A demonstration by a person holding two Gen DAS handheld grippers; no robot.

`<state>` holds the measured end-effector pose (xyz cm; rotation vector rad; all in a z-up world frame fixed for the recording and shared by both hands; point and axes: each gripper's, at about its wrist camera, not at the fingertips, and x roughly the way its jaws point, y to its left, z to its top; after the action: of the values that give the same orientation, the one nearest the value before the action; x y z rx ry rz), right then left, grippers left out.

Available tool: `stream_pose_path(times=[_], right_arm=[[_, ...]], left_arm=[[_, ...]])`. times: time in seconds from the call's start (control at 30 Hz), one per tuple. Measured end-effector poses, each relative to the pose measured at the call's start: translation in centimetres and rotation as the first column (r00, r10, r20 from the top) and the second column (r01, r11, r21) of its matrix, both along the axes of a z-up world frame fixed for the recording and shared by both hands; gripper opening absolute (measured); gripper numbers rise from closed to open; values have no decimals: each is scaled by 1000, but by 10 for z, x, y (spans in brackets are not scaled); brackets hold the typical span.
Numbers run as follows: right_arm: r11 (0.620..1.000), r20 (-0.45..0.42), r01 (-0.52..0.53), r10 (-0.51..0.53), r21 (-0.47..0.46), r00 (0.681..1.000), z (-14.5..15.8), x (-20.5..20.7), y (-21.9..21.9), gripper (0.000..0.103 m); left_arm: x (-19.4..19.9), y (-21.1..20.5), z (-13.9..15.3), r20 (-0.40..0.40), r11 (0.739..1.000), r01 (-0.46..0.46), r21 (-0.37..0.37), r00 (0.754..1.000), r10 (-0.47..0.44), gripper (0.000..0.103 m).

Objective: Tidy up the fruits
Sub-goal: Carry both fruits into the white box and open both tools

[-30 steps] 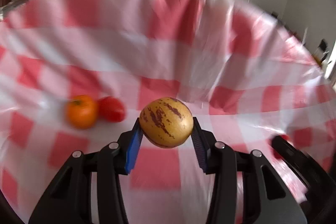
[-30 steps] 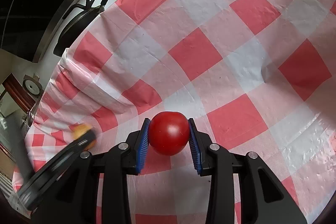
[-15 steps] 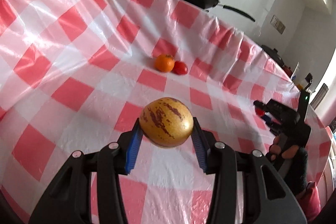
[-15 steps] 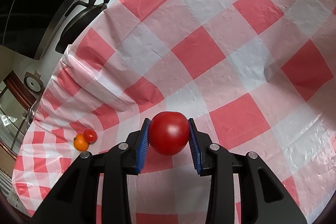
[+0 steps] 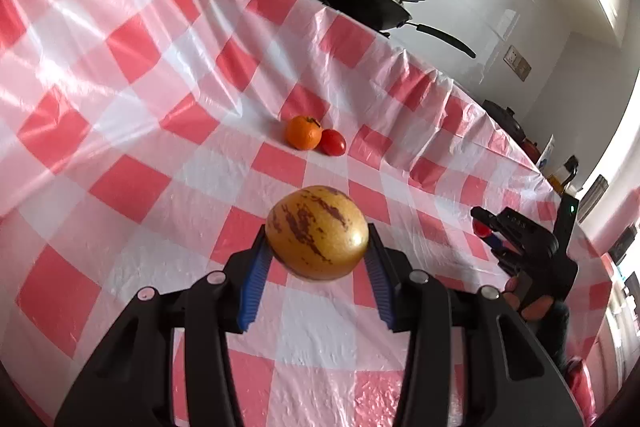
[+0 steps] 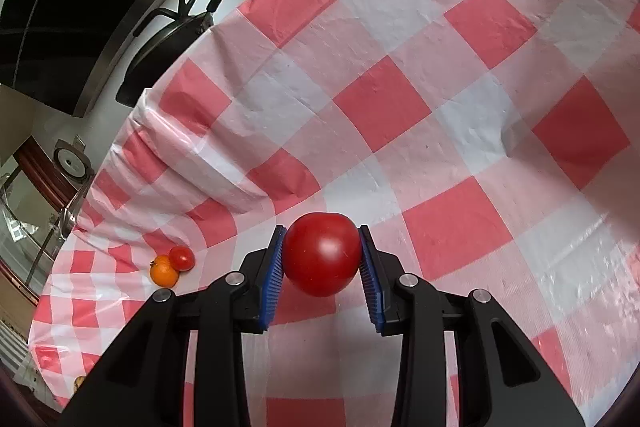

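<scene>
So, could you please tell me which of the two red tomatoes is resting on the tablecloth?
The small tomato, touching the orange; the large tomato is held aloft.

Table under red-and-white checked plastic cloth [image 5: 132, 187], orange [image 5: 303, 132] touching small tomato [image 5: 333, 142] at mid-frame, wrinkled far edge

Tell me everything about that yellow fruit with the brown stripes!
The yellow fruit is round and a bit egg-shaped, golden yellow with dark brownish-purple streaks and speckles, and its skin looks smooth and shiny. It seems whole. The left claw is shut on it, one blue ribbed pad pressing each side. It hangs in the air above the red-and-white checked tablecloth, touching nothing else.
</scene>
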<state>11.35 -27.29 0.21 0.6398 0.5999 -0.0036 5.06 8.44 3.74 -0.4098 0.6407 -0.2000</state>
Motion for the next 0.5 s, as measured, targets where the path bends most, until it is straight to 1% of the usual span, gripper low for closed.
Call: stream_pose_path(times=[0.1,0.27,0.37,0.5], right_arm=[[1000,-3,-5,5,23,1000,0,-15,7,36],[996,-6,-94,94,-10,996,5,-54,44,36],[988,-11,-154,153,-12,988,6,-78,66,36],[971,-11,-239,239,-23,971,9,-112,97,36]], left_arm=[[0,1,-1,-6,1000,-15,7,1000,16,46],[-5,2,1,-1,1000,-30,4,1000,30,46],[-22,0,7,24,998,-50,47,999,49,46],[-55,8,12,55,995,-83,60,995,80,46]])
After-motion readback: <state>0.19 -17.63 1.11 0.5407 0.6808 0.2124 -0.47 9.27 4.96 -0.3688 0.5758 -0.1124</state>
